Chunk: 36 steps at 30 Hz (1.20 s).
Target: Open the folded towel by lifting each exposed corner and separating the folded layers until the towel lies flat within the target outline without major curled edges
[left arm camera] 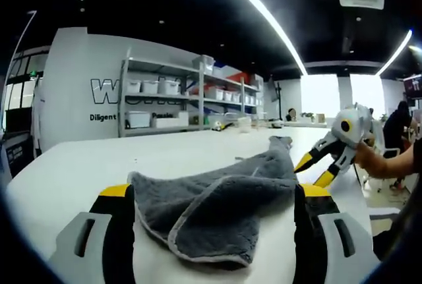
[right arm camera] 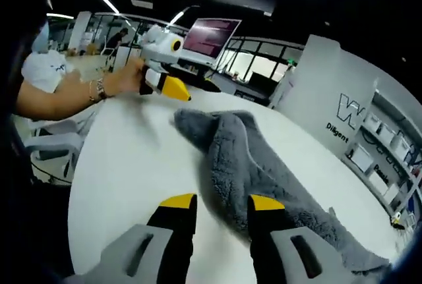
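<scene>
Towel (left arm camera: 217, 201) was a grey fluffy one, lying bunched and still partly folded on the white tabletop (left arm camera: 72, 172), with one rounded folded corner flopped toward the left tongs (left arm camera: 214, 195). Those had their yellow-tipped jaws spread wide apart, released, with the towel's near end sitting between them on the tabletop, not pinched as far as I could see. In the left gripper view the right tongs (left arm camera: 315, 167) were off to the side, held in a person's hand (left arm camera: 369, 159), jaws parted, tips just beside the towel's long edge. From the right gripper view, the right tongs (right arm camera: 217, 203) were open too, one jaw over bare tabletop (right arm camera: 125, 159) and the other over the towel (right arm camera: 250, 159) edge. Couldn't tell if it was touching. Shelving with white bins (left arm camera: 188, 96) stood behind.
</scene>
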Motion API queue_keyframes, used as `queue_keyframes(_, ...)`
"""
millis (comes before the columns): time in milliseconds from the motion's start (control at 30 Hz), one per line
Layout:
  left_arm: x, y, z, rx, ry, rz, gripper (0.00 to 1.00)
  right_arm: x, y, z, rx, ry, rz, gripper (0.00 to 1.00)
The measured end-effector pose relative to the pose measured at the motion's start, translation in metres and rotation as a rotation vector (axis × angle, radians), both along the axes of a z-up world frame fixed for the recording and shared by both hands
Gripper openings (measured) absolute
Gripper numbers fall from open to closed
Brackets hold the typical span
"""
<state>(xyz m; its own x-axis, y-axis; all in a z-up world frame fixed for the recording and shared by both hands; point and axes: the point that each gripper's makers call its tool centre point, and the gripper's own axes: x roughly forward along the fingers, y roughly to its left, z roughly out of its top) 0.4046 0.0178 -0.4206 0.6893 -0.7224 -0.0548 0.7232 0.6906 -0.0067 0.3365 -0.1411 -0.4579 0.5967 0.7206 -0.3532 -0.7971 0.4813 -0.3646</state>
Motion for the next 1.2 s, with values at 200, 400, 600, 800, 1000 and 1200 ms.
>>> queue_keyframes(200, -0.001, 0.0, -0.001, 0.001, 0.002, -0.001, 0.99, -0.003, -0.015, 0.011, 0.069, 0.019, -0.032, 0.54)
queue_keyframes(400, 0.001, 0.001, -0.002, 0.005, 0.007, 0.007, 0.99, 0.001, -0.036, 0.005, 0.079, 0.022, -0.077, 0.63)
queue_keyframes(600, 0.001, 0.003, 0.0, -0.029, 0.016, 0.004, 0.99, 0.004, -0.065, 0.003, 0.118, 0.043, -0.142, 0.84)
queue_keyframes(800, 0.001, 0.002, -0.002, -0.023, 0.021, 0.003, 0.99, 0.007, -0.09, 0.005, 0.138, 0.037, -0.186, 0.95)
queue_keyframes(1000, 0.006, 0.002, -0.007, -0.013, 0.043, 0.003, 0.99, 0.004, -0.113, 0.006, 0.17, 0.052, -0.226, 0.99)
queue_keyframes(1200, -0.002, -0.01, -0.024, 0.044, 0.1, -0.078, 0.99, -0.003, -0.126, 0.004, 0.175, 0.05, -0.23, 0.99)
